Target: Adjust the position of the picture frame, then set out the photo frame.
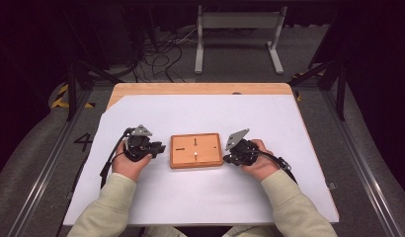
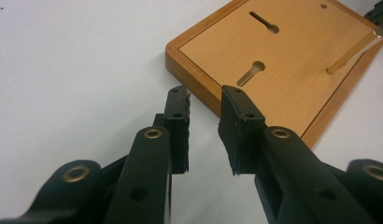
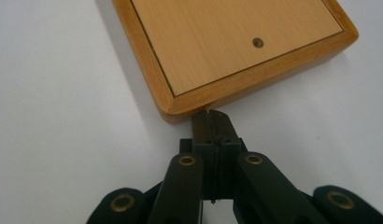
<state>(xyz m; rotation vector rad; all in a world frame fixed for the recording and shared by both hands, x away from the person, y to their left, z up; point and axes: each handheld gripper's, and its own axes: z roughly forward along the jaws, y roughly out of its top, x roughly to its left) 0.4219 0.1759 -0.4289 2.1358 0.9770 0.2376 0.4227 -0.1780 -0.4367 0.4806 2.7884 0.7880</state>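
Note:
A flat wooden board with a raised rim lies in the middle of the white sheet. Its top has two keyhole slots and a thin wooden peg lying on it. My left gripper is just off the board's left edge, open, with nothing between its jaws. My right gripper is at the board's near right corner, shut and empty, with its tips against or just short of that corner of the board. A small round hole shows in the board's panel.
The white sheet covers most of a wooden table. A person's sleeved forearms come in from the bottom. Beyond the table's far edge stand a metal frame, loose cables and dark tripod legs on the floor.

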